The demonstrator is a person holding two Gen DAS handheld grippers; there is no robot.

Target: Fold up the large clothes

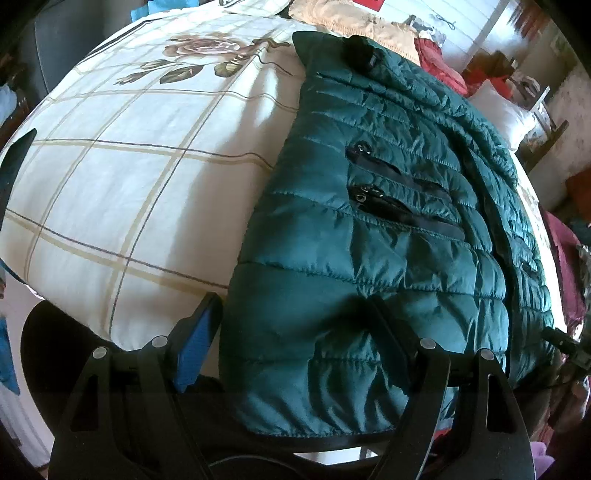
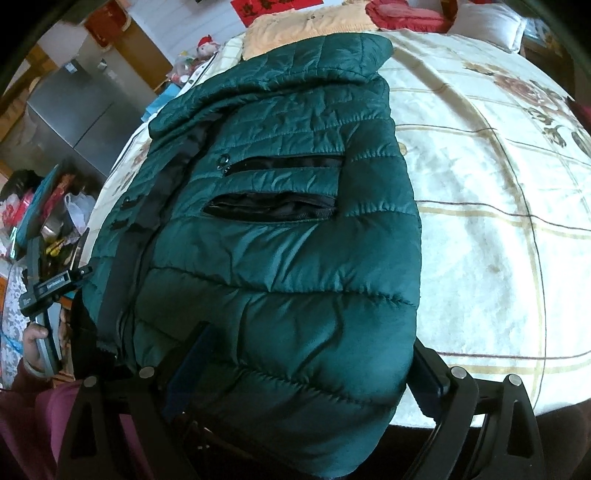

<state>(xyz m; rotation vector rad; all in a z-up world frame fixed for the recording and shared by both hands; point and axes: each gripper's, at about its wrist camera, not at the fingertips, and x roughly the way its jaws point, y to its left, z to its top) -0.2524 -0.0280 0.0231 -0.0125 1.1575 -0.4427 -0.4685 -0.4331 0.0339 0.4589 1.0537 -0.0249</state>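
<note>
A dark green quilted puffer jacket [image 1: 369,229] lies lengthwise on a cream bedsheet [image 1: 129,166] with a plaid and rose print. It has two zip pockets and its collar at the far end. It also shows in the right wrist view [image 2: 288,229]. My left gripper [image 1: 295,350] is open, its fingers either side of the jacket's near hem on the left half. My right gripper [image 2: 306,373] is open, its fingers either side of the near hem on the right half. The other gripper [image 2: 48,288] shows at the left of the right wrist view.
An orange blanket [image 2: 306,26], a red cushion [image 2: 406,14] and a white pillow [image 2: 487,22] lie at the bed's head. A grey cabinet [image 2: 74,110] and cluttered bags [image 2: 44,210] stand left of the bed. Bare sheet [image 2: 498,221] lies right of the jacket.
</note>
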